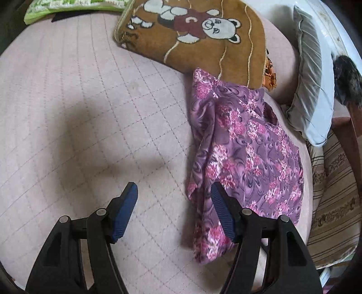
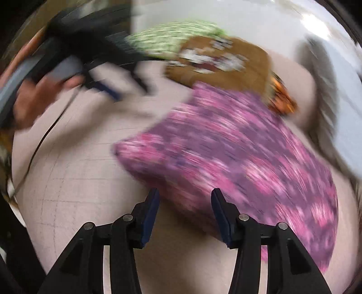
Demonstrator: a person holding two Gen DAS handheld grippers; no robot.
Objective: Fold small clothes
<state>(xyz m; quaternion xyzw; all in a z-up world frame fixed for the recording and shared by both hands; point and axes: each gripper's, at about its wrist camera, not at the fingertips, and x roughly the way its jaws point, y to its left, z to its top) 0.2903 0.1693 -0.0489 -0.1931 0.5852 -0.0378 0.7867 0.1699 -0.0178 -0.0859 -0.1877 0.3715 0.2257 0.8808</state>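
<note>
A purple garment with pink flowers (image 1: 244, 147) lies crumpled lengthwise on the pale pink quilted bed cover (image 1: 79, 95), right of centre. My left gripper (image 1: 174, 201) hovers open over the cover at the garment's near left edge. Its right finger (image 1: 220, 210) stands over the cloth and nothing is between the jaws. The right wrist view is heavily blurred. There my right gripper (image 2: 185, 196) is open just in front of the garment (image 2: 237, 158), with no cloth pinched. A person's hand (image 2: 38, 97) holds the left gripper (image 2: 129, 90) at the upper left.
A brown blanket with a bear picture (image 1: 192, 34) lies behind the garment and touches its far end. A green and white cushion (image 1: 67, 9) sits at the back left. A grey pillow (image 1: 310, 90) and striped fabric (image 1: 334, 192) lie at the bed's right edge.
</note>
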